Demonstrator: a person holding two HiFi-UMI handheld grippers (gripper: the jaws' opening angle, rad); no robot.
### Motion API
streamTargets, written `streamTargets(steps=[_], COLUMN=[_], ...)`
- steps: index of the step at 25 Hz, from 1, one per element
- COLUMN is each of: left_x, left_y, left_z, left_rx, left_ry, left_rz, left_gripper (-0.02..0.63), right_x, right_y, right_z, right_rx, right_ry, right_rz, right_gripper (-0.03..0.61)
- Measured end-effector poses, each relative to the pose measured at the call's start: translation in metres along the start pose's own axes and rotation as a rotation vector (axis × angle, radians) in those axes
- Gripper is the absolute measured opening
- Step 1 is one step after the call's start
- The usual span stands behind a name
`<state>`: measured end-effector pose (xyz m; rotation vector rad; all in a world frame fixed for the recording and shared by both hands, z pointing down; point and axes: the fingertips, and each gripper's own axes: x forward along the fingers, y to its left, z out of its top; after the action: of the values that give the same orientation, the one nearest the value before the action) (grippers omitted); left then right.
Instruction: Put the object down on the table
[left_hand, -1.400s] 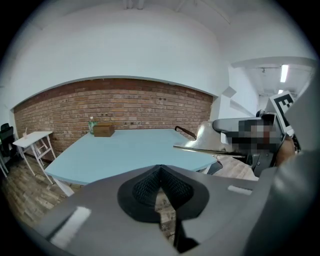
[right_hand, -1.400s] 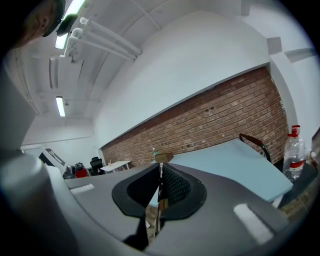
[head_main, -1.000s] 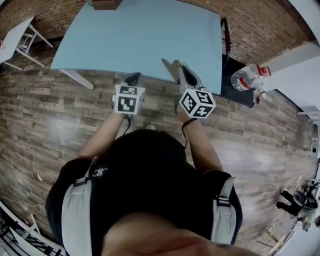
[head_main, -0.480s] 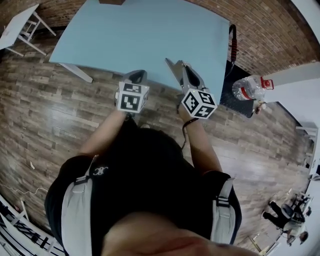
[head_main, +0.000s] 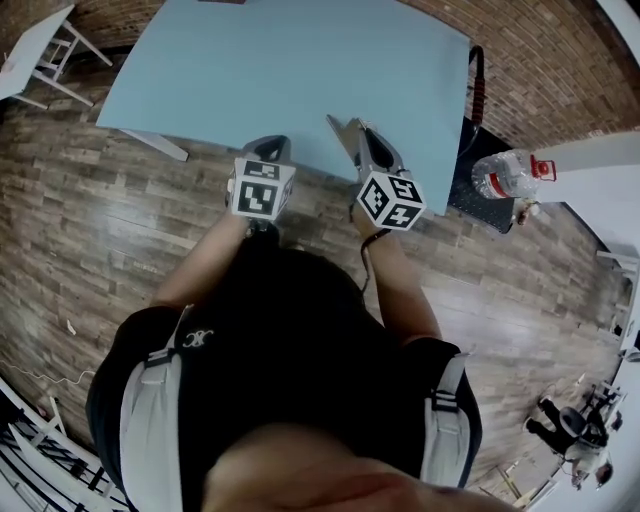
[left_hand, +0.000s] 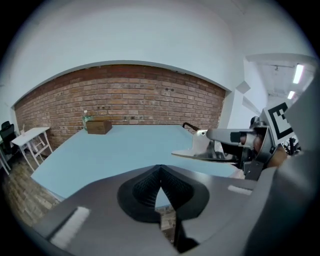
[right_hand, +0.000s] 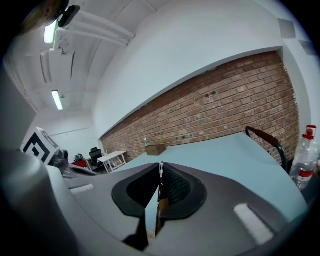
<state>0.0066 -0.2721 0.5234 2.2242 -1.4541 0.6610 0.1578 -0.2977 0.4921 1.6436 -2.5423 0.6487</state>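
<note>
My right gripper (head_main: 352, 135) hangs over the near edge of the light blue table (head_main: 300, 60). In the right gripper view its jaws (right_hand: 161, 167) are shut, and a thin pale object stands edge-on between the pads; its shape and length are hidden. My left gripper (head_main: 272, 148) is level with it to the left, just short of the table edge. Its pads (left_hand: 160, 169) meet at the tip with nothing between them. The right gripper (left_hand: 200, 150) also shows from the side in the left gripper view.
A small brown box (left_hand: 98, 126) sits at the table's far edge by the brick wall. A clear bottle with a red cap (head_main: 505, 172) stands on a black stand right of the table, by a red-gripped handle (head_main: 478, 90). A white side table (head_main: 35, 45) is far left.
The head view has shifted a little, so the table and the bottle sit differently in the frame. Both grippers stay shut at the table's near edge, almost where they were.
</note>
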Motion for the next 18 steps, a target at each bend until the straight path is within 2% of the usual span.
streamTargets(steps=[5,11,18], left_x=[0.020,0.043,0.069], left_y=[0.000,0.013,0.034], left_z=[0.029,0.036,0.050], left_rx=[0.051,0.093,0.108], left_ry=[-0.010,0.012,0.021], left_rz=[-0.046,-0.103,-0.168], left_gripper=[-0.002,-0.002,-0.002], right_x=[0.028,0.063,0.092], right_y=[-0.018,-0.033,-0.046], right_z=[-0.016,-0.050,-0.063], right_rx=[0.000,0.018,0.021], right_ry=[0.046,0.102,0.134], right_rz=[-0.047,-0.123,-0.205], right_gripper=[0.035,0.035,0.035])
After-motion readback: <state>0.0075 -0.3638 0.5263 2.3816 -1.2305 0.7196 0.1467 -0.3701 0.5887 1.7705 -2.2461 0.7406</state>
